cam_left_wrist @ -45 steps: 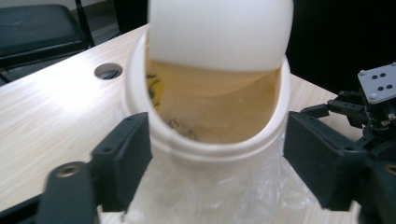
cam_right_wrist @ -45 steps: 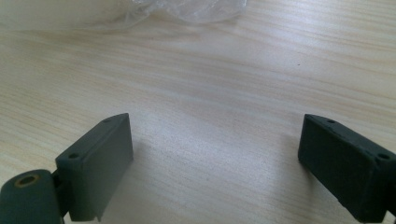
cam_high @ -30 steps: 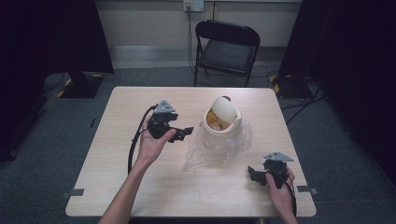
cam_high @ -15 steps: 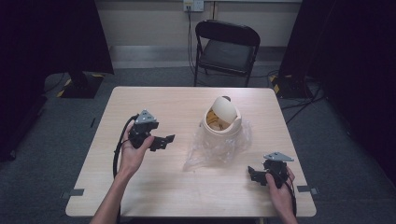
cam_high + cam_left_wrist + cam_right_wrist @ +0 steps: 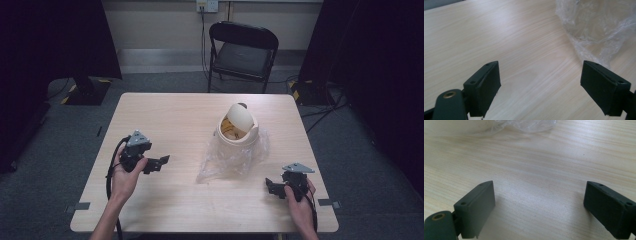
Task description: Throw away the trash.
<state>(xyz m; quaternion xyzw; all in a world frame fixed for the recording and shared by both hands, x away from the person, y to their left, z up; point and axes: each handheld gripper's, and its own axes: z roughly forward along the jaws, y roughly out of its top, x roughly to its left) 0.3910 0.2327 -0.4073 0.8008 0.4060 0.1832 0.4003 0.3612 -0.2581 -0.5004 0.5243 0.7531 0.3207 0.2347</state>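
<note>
A cream-coloured small bin (image 5: 237,129) with a tilted swing lid stands right of the table's middle, on a crumpled clear plastic bag (image 5: 230,160). The bag (image 5: 599,27) also fills the upper right of the left gripper view, and its edge (image 5: 524,126) runs along the top of the right gripper view. My left gripper (image 5: 161,162) is held over the table's left side, open, jaws wide apart with nothing between them (image 5: 540,85). My right gripper (image 5: 270,186) rests low near the front right edge, open and empty (image 5: 539,207).
The light wooden table (image 5: 165,115) has bare surface on its left and far side. A black folding chair (image 5: 244,50) stands behind it. Dark curtains hang at both sides, and cables lie on the grey floor (image 5: 320,95).
My left gripper has drawn back from beside the bin toward the left front of the table. The right gripper has stayed where it was.
</note>
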